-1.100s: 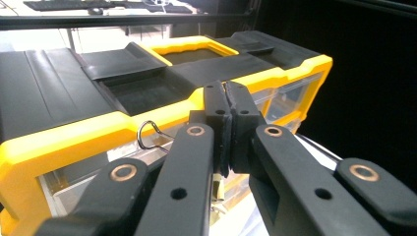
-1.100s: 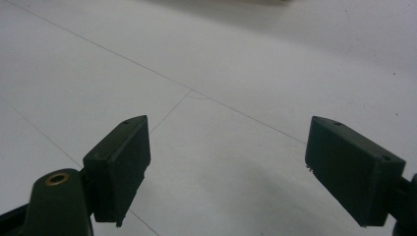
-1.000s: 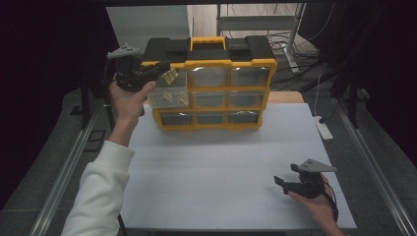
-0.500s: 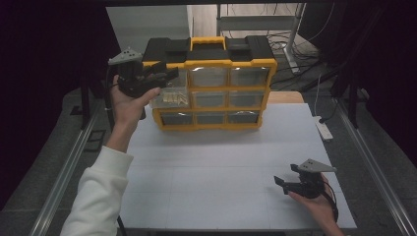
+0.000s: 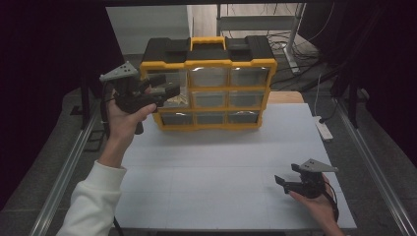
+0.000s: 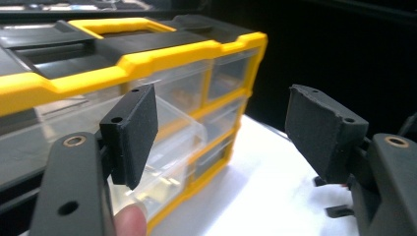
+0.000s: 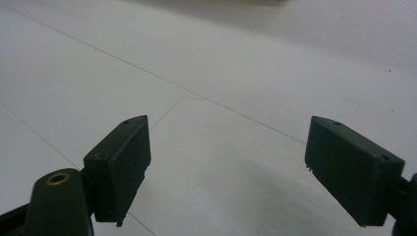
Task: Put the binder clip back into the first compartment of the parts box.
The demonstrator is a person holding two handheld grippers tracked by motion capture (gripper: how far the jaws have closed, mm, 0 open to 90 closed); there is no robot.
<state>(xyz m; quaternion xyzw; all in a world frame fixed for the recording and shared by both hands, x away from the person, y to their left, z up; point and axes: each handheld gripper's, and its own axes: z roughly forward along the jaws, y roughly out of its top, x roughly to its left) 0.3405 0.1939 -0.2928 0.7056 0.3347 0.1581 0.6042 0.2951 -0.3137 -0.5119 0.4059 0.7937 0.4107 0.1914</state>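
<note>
A yellow and black organizer with clear drawers stands upright at the back of the white table. Its middle-left drawer is pulled out a little, with small brass-coloured parts inside. My left gripper hovers just in front of the organizer's left column. Its jaws have just been opening and nothing is between them; the drawer lies beyond the left pad. My right gripper rests low near the table's front right, open over bare table.
Metal rails run along both sides of the table. A white power strip lies off the right edge, and cables trail behind the organizer. A wooden surface shows behind the organizer's right side.
The left gripper let go of the pulled-out drawer, opened its jaws and drew back to the left and slightly down. The right gripper stayed put.
</note>
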